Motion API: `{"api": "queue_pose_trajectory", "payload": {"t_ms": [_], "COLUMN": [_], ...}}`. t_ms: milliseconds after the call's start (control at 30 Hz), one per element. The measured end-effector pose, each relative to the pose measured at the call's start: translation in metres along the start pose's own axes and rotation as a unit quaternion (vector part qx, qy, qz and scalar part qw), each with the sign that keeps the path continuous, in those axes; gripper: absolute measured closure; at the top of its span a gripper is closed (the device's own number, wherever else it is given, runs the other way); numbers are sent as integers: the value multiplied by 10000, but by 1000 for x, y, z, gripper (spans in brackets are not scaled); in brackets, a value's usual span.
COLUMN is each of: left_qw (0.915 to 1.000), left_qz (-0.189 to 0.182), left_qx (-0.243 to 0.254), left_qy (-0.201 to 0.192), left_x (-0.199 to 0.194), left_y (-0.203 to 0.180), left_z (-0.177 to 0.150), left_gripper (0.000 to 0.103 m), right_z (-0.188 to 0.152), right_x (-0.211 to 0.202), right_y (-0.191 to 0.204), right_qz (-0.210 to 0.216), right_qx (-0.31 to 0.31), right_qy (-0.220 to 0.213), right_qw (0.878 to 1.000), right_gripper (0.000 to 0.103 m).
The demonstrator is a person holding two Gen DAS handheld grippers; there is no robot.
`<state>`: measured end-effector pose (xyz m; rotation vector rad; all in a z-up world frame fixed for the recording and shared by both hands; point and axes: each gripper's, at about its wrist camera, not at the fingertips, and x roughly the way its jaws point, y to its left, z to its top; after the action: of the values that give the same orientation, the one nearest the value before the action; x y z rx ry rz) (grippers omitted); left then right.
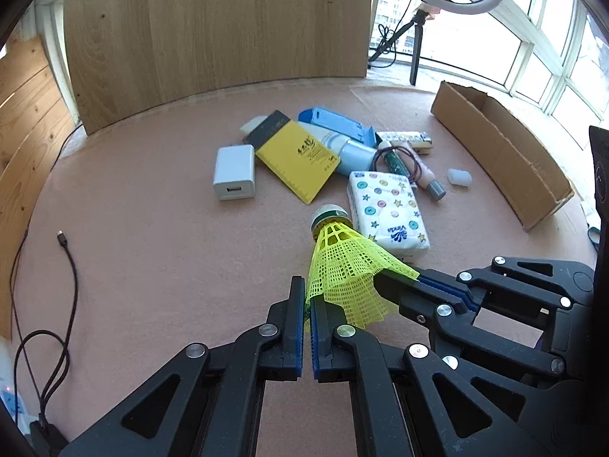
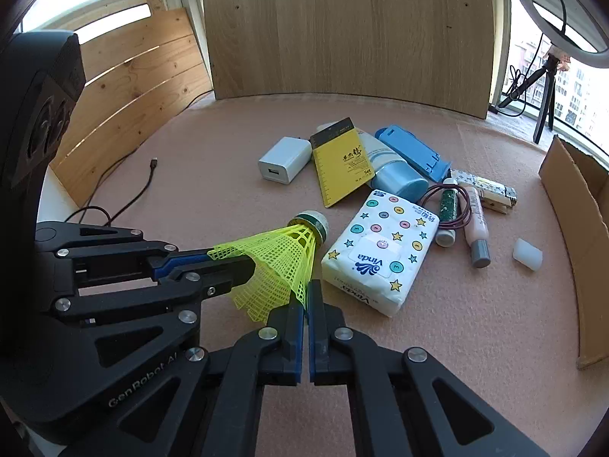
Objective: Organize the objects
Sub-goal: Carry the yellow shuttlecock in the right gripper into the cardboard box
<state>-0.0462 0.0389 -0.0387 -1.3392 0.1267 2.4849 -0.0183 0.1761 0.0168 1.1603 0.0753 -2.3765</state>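
Observation:
A neon-yellow plastic shuttlecock point(image 1: 342, 262) point(image 2: 281, 255) with a green-banded cork hangs just above the pink tabletop, cork pointing away. My left gripper point(image 1: 306, 291) point(image 2: 247, 262) is shut on one edge of its mesh skirt. My right gripper point(image 2: 306, 295) point(image 1: 380, 280) is shut on the opposite edge. Beyond it lies a pile: a Vinda tissue pack point(image 1: 388, 213) point(image 2: 380, 251), a yellow notepad point(image 1: 297, 160) point(image 2: 340, 160), a white charger point(image 1: 234, 171) point(image 2: 285, 160), a blue tube point(image 2: 396, 179) and a blue case point(image 1: 338, 123).
An open cardboard box point(image 1: 502, 152) point(image 2: 578, 209) lies on its side at the right. Near it sit a white cap point(image 1: 459, 177), a pink bottle point(image 2: 477, 221) and a green tube point(image 2: 448, 205). A dark cable point(image 1: 68, 259) trails on the left. A wooden panel point(image 1: 217, 19) stands behind.

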Motion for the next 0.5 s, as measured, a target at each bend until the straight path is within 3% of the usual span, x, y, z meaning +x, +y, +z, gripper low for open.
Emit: {"api": "queue_pose_trajectory", "payload": {"t_ms": [500], "left_qw": [9971], "left_qz": [319], "left_qx": [15], "left_qy": [-689], "left_x": [-90], "left_y": [-23], "left_z": [39], "left_gripper": [101], "right_z": [37], "right_x": [-77], "right_y": [9], "right_qz": [189], "right_qx": [-120], "right_qy": [-765], "right_qw": [9968], "right_gripper": [101]}}
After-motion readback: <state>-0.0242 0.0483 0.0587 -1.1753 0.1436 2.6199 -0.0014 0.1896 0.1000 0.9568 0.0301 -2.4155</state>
